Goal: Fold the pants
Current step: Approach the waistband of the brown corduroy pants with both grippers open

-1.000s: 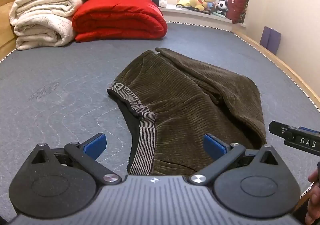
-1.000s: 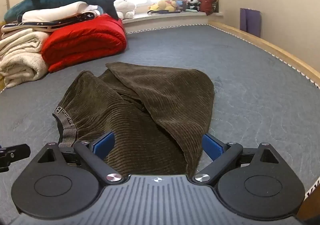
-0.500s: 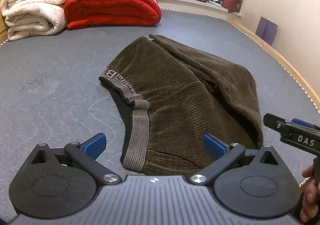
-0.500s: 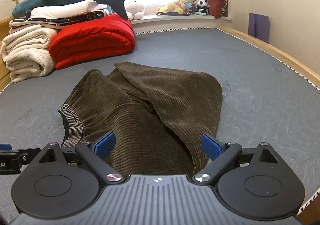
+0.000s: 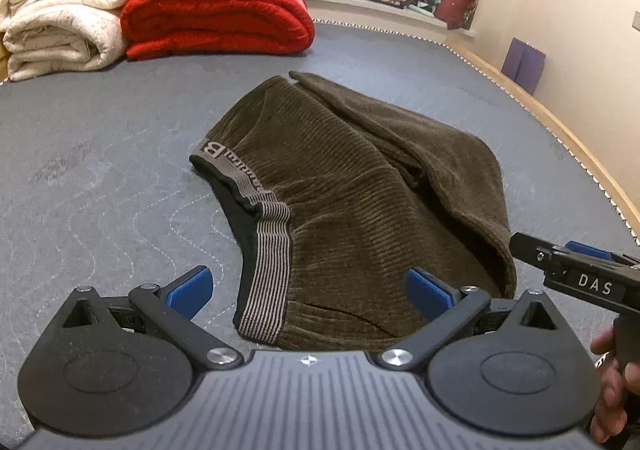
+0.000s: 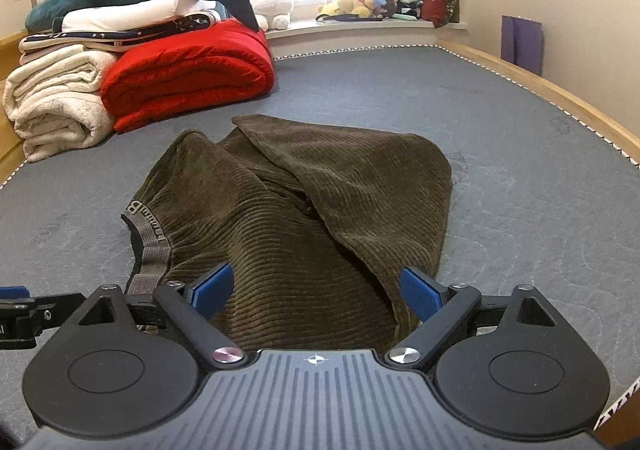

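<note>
One pair of pants folded on mattress; left gripper and right gripper both spread wide, empty, at pants' near edge; two blanket rolls beyond.

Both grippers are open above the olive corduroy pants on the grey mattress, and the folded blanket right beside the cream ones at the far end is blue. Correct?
Not quite: that folded blanket is red, not blue, as the right wrist view shows. The rest holds: the left gripper and right gripper are open above the olive corduroy pants on the grey mattress, beside the cream blankets.
</note>
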The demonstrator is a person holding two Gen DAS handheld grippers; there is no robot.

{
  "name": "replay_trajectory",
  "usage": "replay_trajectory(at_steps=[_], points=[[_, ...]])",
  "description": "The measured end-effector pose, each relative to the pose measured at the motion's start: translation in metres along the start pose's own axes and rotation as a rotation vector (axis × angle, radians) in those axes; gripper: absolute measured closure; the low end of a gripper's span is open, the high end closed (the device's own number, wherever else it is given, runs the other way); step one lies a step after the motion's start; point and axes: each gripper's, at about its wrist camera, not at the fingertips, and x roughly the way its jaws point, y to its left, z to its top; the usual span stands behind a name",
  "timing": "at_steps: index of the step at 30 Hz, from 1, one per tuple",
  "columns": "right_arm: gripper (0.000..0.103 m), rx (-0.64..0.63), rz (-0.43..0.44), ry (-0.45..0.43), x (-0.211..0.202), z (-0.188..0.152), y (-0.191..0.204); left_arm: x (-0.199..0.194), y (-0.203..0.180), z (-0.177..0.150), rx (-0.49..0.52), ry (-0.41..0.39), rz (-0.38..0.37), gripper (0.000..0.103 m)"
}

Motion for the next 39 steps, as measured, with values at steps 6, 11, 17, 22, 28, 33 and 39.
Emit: replay_trajectory(at_steps=[6,11,17,22,28,33,39], points=[[0.013,-0.022,-0.011,-0.037,-0.0046,-0.0014,0.0033,-0.0044,-0.0003,0.0002,0.005,-0.02,0.002,0.0],[0.013,-0.02,-0.024,-0.054,-0.0053,-0.002,0.002,-0.0054,0.0003,0.0004,0.009,-0.029,0.011,0.0],[0.013,-0.025,-0.019,-0.066,-0.0073,-0.0014,0.0024,-0.0067,0.0007,-0.0001,0.018,-0.04,0.021,0.0],[0.013,-0.004,0.022,-0.044,-0.0064,0.0007,0.0013,-0.0067,0.0003,-0.0009,0.02,-0.041,0.021,0.0],[0.015,-0.038,-0.001,-0.032,-0.0041,0.0001,0.0064,-0.005,0.0045,-0.0009,0.007,-0.02,0.009,0.0],[0.025,-0.02,-0.015,0.001,-0.0006,-0.0003,0.002,-0.0011,0.0078,-0.0004,-0.011,-0.001,0.006,0.003],[0.04,-0.018,-0.02,0.018,0.0015,-0.0012,-0.0009,0.0014,0.0057,-0.0018,-0.005,0.009,0.001,0.007]])
